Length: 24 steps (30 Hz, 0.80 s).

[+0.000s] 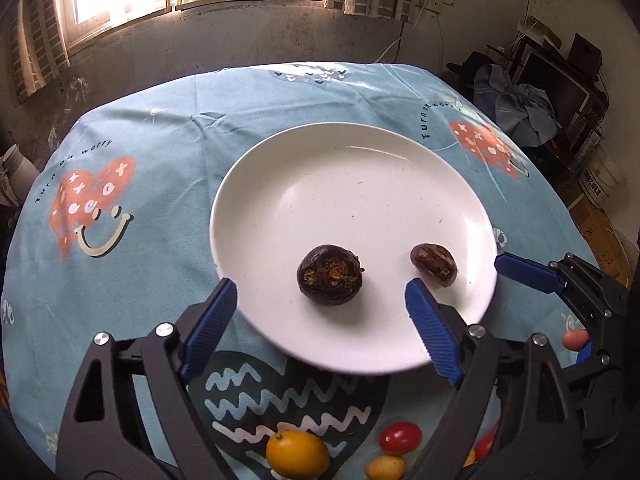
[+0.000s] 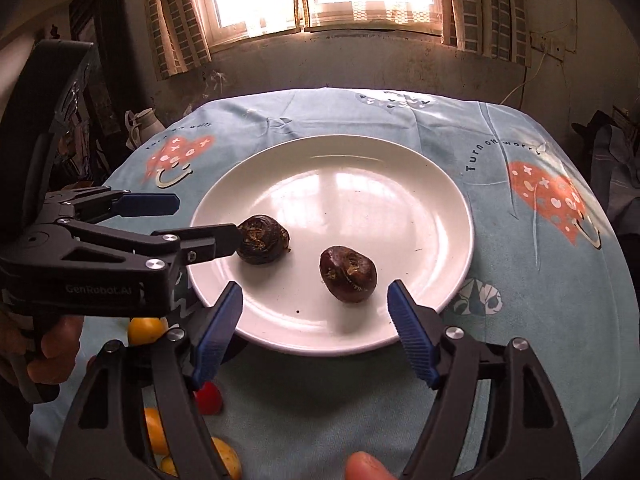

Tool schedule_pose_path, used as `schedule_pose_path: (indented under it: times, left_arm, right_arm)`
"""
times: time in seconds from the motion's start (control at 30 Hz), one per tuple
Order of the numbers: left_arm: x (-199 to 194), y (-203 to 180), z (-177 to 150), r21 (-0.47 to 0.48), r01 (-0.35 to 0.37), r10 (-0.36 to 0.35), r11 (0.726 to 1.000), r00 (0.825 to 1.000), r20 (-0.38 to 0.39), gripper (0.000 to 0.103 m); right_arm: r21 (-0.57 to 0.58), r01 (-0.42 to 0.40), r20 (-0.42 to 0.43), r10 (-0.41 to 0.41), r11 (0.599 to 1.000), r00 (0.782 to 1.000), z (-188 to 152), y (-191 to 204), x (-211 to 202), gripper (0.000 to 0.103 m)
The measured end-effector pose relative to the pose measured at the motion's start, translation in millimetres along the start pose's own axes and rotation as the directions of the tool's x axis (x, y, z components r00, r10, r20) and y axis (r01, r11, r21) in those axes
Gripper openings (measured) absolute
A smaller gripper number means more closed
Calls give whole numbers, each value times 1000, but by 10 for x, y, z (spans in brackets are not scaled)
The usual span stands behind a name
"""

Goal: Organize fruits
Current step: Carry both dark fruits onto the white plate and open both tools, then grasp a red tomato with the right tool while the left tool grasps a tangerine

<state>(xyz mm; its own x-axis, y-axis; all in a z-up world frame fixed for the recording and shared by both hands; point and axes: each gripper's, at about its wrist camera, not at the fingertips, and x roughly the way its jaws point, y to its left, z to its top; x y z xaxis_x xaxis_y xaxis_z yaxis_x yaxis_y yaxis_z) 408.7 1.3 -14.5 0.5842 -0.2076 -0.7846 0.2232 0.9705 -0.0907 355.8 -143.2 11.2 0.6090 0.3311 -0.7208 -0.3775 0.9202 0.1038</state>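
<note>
A white plate (image 1: 360,184) sits on the blue patterned tablecloth and carries two dark brown round fruits. The rounder one (image 1: 330,274) lies just ahead of my left gripper (image 1: 320,292), whose blue pads stand wide on either side without touching it. The second brown fruit (image 2: 347,274) lies near the plate's front edge, in front of my right gripper (image 2: 315,294), which is open and clear of it. In the right wrist view my left gripper (image 2: 208,220) reaches in from the left, one fingertip beside the first fruit (image 2: 262,240).
Loose small fruits lie on the cloth near the front edge: an orange kumquat (image 1: 298,454), a red cherry tomato (image 1: 400,438), a small yellow fruit (image 1: 386,468) and a pinkish one (image 1: 576,338). A person's hand (image 2: 52,352) holds the left gripper. Clutter stands right of the table.
</note>
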Motion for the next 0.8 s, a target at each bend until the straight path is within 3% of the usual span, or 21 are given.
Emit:
schedule_pose_path:
  times: [0.1, 0.23, 0.43, 0.57, 0.7, 0.8]
  left_arm:
    - [-437, 10, -285, 19, -9, 8, 1000, 999, 52, 92]
    - [-897, 62, -874, 13, 1, -2, 1000, 997, 72, 92]
    - [-1197, 4, -1724, -30, 8, -5, 1000, 996, 90, 92]
    - [-1209, -104, -2070, -36, 72, -69, 997, 995, 78, 92]
    - [-1216, -232, -2258, 4, 78, -78, 997, 993, 87, 92]
    - [-1210, -247, -2284, 12, 83, -84, 996, 992, 99, 92]
  right_arm:
    - [-19, 43, 25, -42, 999, 999, -223, 35, -374, 75]
    - [17, 12, 10, -12, 1000, 1000, -725, 51, -785, 75]
    - [14, 62, -22, -62, 998, 998, -1364, 215, -1053, 75]
    - [19, 77, -62, -75, 997, 995, -1540, 264, -1005, 69]
    - [13, 73, -87, -72, 997, 994, -1559, 303, -924, 65]
    - [13, 63, -102, -62, 998, 993, -1540, 325, -864, 53]
